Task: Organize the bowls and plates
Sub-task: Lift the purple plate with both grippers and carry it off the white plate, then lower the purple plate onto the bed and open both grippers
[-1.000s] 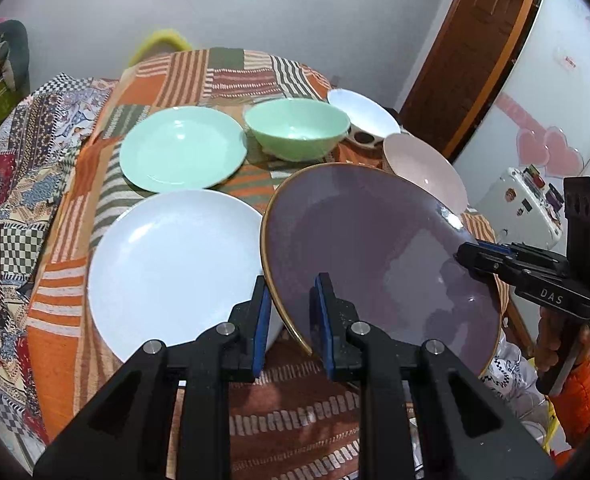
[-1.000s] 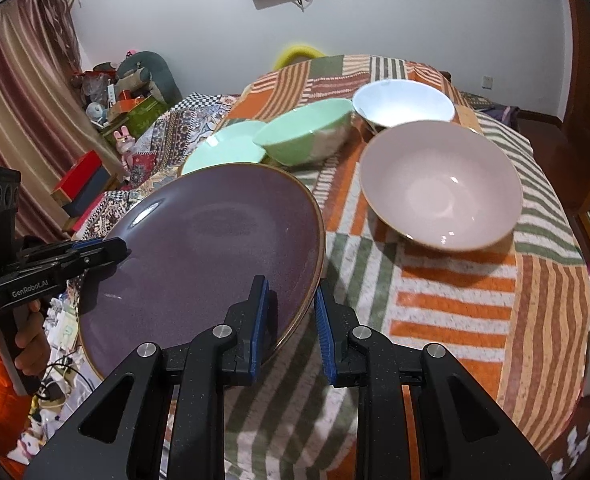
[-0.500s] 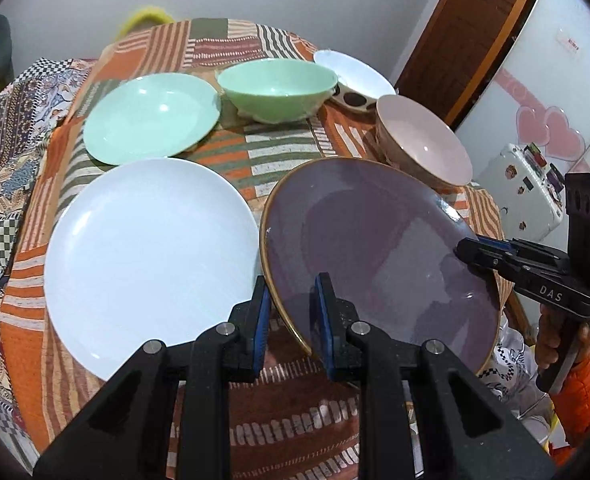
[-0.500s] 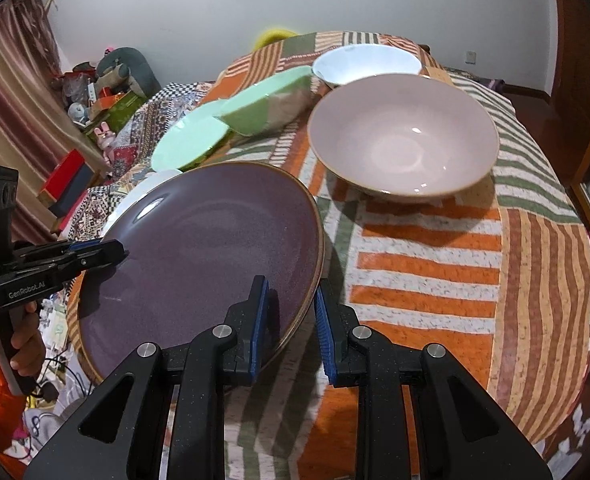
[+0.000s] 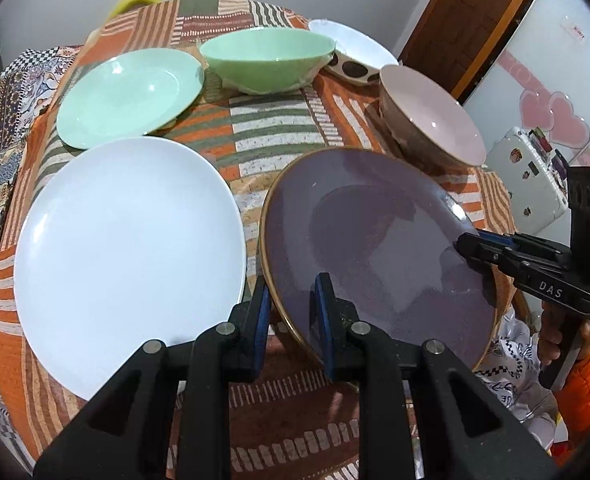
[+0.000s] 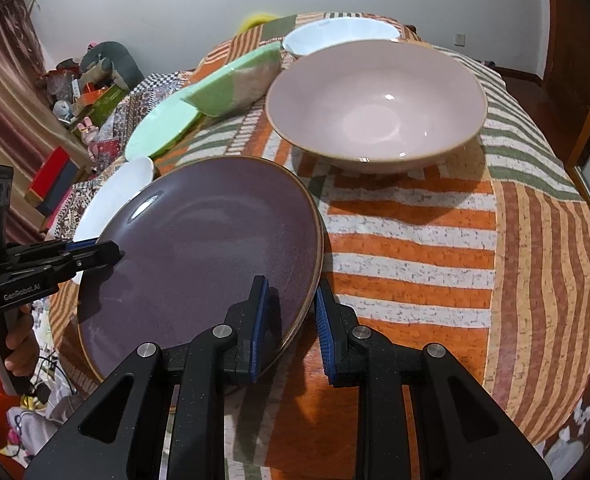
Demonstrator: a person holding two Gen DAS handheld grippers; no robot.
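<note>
The white plate point(image 5: 127, 256) at nine o'clock looms larger than before. The left gripper point(image 5: 291, 312) and right gripper point(image 6: 291, 312) each pinch the purple plate point(image 5: 379, 248), now lower, beside the pink bowl point(image 6: 375, 100) at one o'clock.

— Evenly lit indoors, soft and fairly bright, from overhead. Small white glints on the purple plate point(image 6: 199, 256) and inside the pink bowl point(image 6: 375, 104).

— Shadows?

— Soft and dark beneath the pink bowl, fainter across the purple plate point(image 5: 375, 240). Heavy fisheye bending throughout, black vignette in every corner. Slight motion blur on the green bowl point(image 6: 235, 84), far left in the right wrist view; near parts sharp.
</note>
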